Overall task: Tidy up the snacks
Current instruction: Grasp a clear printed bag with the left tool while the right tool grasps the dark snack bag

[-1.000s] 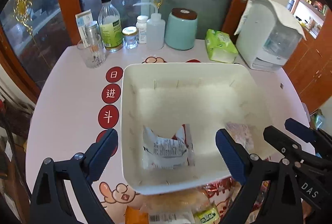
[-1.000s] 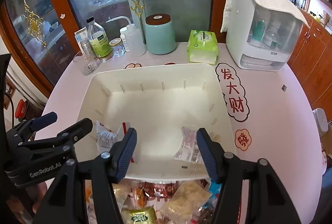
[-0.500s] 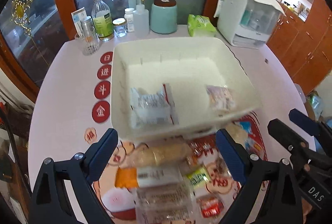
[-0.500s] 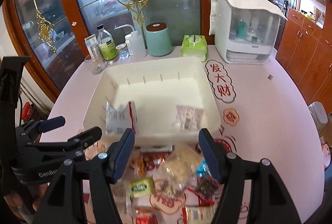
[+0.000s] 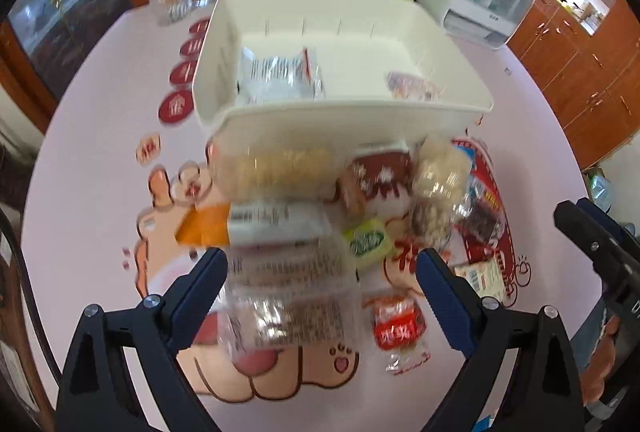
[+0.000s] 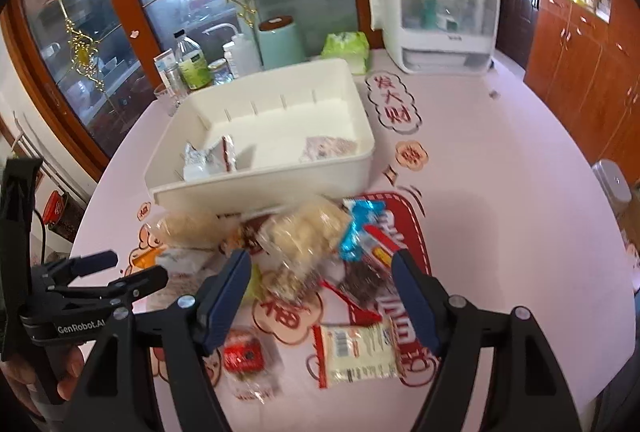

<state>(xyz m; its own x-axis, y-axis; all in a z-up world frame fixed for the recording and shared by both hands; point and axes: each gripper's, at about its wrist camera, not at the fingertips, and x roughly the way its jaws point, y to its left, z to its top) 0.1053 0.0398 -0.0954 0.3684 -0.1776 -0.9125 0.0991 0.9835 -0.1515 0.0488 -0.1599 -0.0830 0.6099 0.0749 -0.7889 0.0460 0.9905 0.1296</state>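
A white bin (image 5: 472, 104) (image 6: 168, 188) stands on the pink table and holds a silver packet (image 5: 280, 76) (image 6: 204, 160) and a small pinkish packet (image 5: 412, 86) (image 6: 328, 148). In front of it lies a pile of several snack packets (image 5: 304, 216) (image 6: 304, 236). My left gripper (image 5: 320, 284) is open and empty, low over a clear packet (image 5: 292, 296) in the pile. My right gripper (image 6: 320, 292) is open and empty over the pile, with a red packet (image 6: 242, 354) and a white packet (image 6: 360, 356) beneath it.
Bottles and jars (image 6: 192, 68), a mint canister (image 6: 280, 40), a green tissue pack (image 6: 346, 46) and a white dispenser box (image 6: 436, 20) stand behind the bin. Wooden cabinets (image 6: 580, 72) are at the right. Each gripper shows at the edge of the other's view.
Both grippers have pulled back from over the bin toward the near side and now hang over the snack pile. Both stayed open and empty.
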